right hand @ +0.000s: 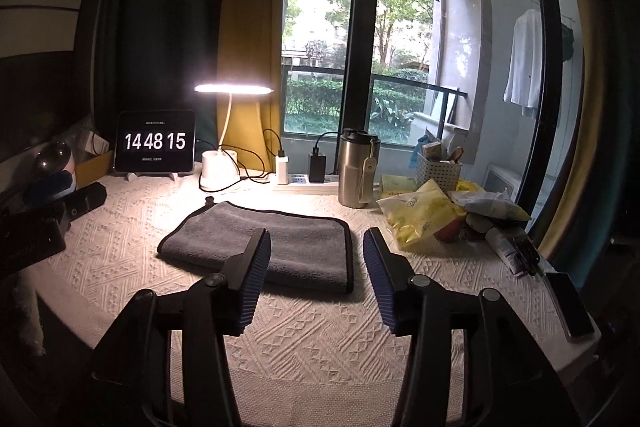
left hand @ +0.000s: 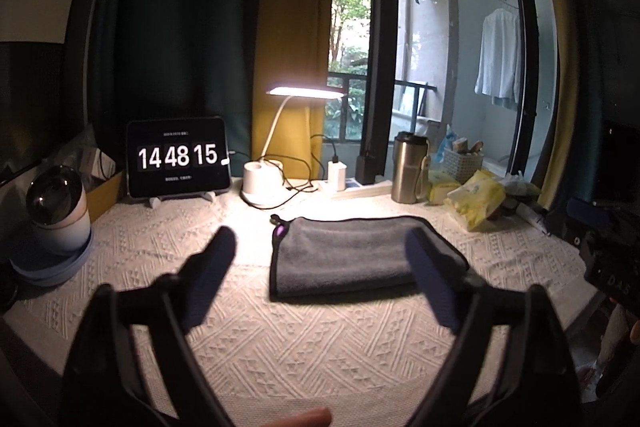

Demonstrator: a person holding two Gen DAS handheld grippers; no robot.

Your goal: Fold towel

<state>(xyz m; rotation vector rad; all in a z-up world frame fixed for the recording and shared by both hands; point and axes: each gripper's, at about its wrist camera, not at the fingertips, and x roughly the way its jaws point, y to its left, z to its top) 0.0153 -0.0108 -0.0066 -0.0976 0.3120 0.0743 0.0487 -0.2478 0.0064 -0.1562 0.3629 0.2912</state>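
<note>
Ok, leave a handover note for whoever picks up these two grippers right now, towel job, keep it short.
Left gripper: open, holding nothing, above the cream woven tablecloth, in front of the towel.
Right gripper: open, holding nothing, also short of the towel.
Dark grey microfibre towel with black edging: lies flat at the middle of the table, in layers, so at least one fold appears done; its small hanging loop is at the far left corner.
Left to do: possibly one more fold, if a smaller stack is wanted. Steel travel mug and yellow packets sit behind and to the right of it.
</note>
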